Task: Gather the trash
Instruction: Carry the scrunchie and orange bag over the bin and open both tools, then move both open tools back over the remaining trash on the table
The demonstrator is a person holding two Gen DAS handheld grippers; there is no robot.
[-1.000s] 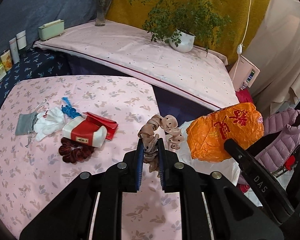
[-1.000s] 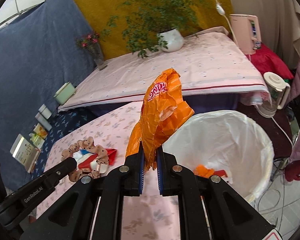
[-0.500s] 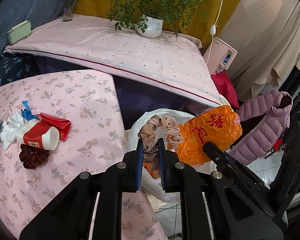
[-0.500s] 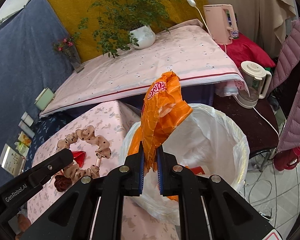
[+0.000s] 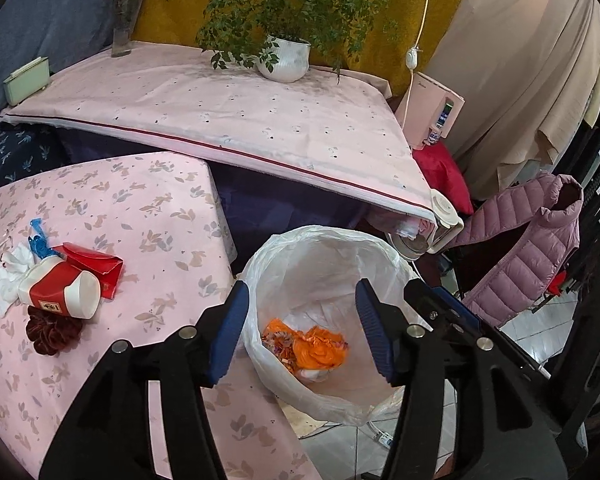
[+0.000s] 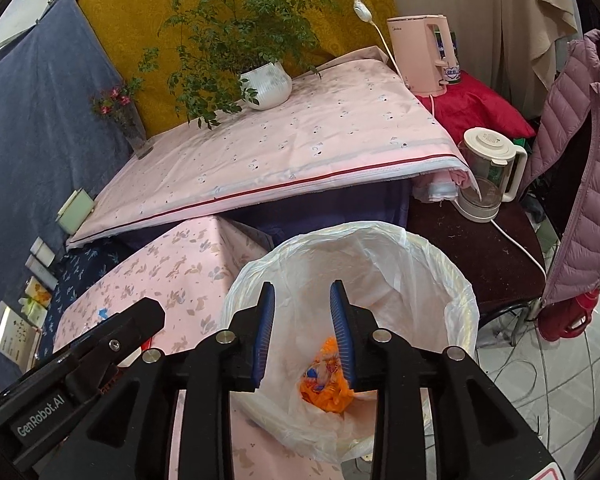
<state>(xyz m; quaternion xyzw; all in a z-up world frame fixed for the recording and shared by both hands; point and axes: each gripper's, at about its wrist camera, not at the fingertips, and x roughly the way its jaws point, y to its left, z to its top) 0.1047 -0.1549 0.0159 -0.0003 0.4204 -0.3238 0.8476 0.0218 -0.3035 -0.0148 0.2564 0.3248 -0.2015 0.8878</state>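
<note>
A bin lined with a white plastic bag [image 5: 324, 248] [image 6: 440, 280] stands beside the pink floral table. At its bottom lies orange crumpled trash [image 5: 312, 346] [image 6: 326, 390]. My left gripper [image 5: 300, 328] hangs over the bin's mouth, its jaws opening with nothing between them. My right gripper [image 6: 302, 332] hovers over the same bin, jaws opening and empty too. On the table [image 5: 148, 216] to the left lie a red-and-white cup [image 5: 62, 290] on its side, a red packet [image 5: 96, 266], a dark red scrunchie [image 5: 50, 332], a blue scrap [image 5: 40, 242] and white cloth [image 5: 10, 272].
Behind the bin a higher surface under a pink sheet [image 5: 236, 120] carries a potted plant [image 5: 284, 60] and a flower vase [image 5: 122, 36]. A kettle [image 6: 486, 172], a pink appliance [image 6: 422, 56] and a mauve padded jacket [image 6: 576, 168] stand on the right.
Both grippers have opened over the bin. The beige scrunchie left the left gripper and the orange bag left the right; orange trash now lies at the bin's bottom.
</note>
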